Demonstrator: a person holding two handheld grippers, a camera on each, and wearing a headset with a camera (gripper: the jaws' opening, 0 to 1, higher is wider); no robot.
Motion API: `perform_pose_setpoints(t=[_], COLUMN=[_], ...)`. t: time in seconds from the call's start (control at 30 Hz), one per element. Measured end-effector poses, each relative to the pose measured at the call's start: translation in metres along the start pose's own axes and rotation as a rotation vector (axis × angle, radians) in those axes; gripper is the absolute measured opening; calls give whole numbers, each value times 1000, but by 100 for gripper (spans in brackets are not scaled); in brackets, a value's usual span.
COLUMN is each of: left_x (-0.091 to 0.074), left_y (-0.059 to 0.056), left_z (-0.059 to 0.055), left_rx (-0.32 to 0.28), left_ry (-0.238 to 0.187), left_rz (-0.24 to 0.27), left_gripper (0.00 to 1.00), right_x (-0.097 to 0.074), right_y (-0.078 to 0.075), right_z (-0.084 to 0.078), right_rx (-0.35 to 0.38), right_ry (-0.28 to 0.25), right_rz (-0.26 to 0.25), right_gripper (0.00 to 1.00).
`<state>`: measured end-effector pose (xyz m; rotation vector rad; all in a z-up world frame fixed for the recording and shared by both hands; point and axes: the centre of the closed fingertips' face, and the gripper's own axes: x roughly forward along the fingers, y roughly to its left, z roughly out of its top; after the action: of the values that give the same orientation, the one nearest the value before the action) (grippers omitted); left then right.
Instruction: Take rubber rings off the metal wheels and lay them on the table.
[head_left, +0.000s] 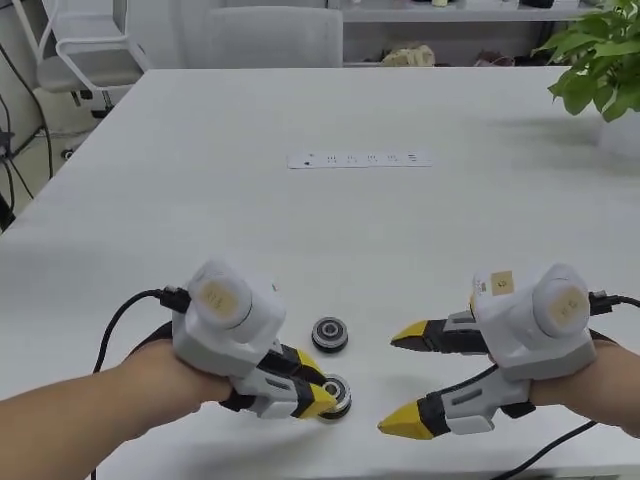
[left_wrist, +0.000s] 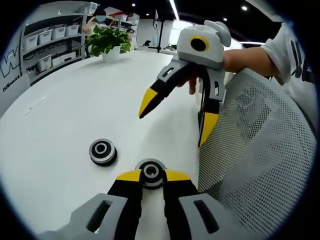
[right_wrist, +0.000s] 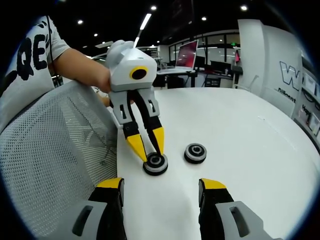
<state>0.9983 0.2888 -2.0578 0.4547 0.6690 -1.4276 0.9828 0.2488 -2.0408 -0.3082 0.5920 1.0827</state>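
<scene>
left gripper (head_left: 318, 397) pinches the near wheel (head_left: 337, 394) (flat on the white table (head_left: 300, 220)); second wheel (head_left: 330, 333) sits at its 12 o'clock, right gripper (head_left: 405, 382) gapes wide at 3 o'clock.

Table (head_left: 300, 230) plain white. Near wheel (head_left: 337, 396) and far wheel (head_left: 330, 334): silver metal, black rubber rings (left_wrist: 93, 150). Left gripper (head_left: 325, 396) and right gripper (head_left: 400, 380): white-grey shells, black jaws, yellow tips. Cable (head_left: 115, 330) black. Plant (head_left: 600, 60) green. Chair mesh (left_wrist: 260, 150) pale grey, fine grid.
</scene>
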Motion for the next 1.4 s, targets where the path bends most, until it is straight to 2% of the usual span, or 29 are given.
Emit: perform_pose_setpoints(t=[0.37,0.53,0.57,0.63,0.67,0.73,0.97,1.4], left_x=[0,0,-1,2,2,2,1,2], left_y=[0,-2,-1,-3,-3,-1,-1,-1], left_z=[0,-1,-1,2,1,1,1,0], left_rx=[44,77,143,170,143,129,141,154], left_ry=[-4,8,14,7,13,12,11,4], left_rz=[16,15,27,29,29,35,35,33], left_gripper=[8,9,9,9,9,9,9,8], right_x=[0,0,0,0,0,0,1,9], right_y=[-1,-1,-1,-1,-1,-1,-1,-3], right_z=[-1,-2,-2,-2,-2,-2,-1,14], right_rx=[3,2,1,0,-1,-2,-12,-54], right_ry=[6,11,12,14,14,16,24,48], right_rz=[-6,-6,-6,-7,-7,-8,-7,23], right_gripper=[59,58,58,58,58,58,57,54])
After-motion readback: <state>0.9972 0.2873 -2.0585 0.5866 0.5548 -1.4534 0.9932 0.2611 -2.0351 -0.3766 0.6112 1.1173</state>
